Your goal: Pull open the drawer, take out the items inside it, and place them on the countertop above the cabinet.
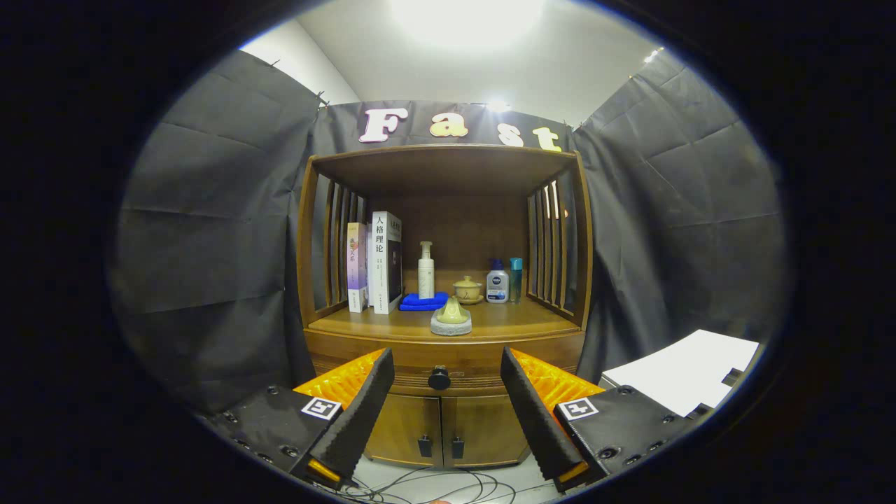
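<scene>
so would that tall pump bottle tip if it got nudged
Probably. The pump bottle stands tall and narrow, so a side nudge could topple it. It looks like light plastic. It stands on the countertop, well beyond the open gripper.

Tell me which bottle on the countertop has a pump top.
The tall white bottle standing behind the blue cloth; the two right-hand bottles have caps.
</scene>
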A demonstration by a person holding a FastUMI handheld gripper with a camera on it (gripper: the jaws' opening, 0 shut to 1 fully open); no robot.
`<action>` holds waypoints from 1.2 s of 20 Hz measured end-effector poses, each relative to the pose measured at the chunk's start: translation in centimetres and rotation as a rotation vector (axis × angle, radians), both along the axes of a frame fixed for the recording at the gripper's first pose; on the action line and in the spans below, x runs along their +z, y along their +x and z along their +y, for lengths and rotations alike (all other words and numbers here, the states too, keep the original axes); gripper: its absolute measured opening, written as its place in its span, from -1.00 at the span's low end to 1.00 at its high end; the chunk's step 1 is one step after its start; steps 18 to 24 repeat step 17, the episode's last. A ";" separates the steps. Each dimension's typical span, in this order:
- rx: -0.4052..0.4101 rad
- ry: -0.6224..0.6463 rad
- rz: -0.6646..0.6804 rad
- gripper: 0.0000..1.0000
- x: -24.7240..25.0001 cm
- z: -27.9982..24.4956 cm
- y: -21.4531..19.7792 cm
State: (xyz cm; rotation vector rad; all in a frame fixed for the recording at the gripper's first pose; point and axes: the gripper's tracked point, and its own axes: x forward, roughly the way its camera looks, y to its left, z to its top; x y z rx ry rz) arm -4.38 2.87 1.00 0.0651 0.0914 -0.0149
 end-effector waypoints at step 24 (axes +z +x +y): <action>0.007 -0.007 -0.025 0.93 0.8 -0.1 -0.1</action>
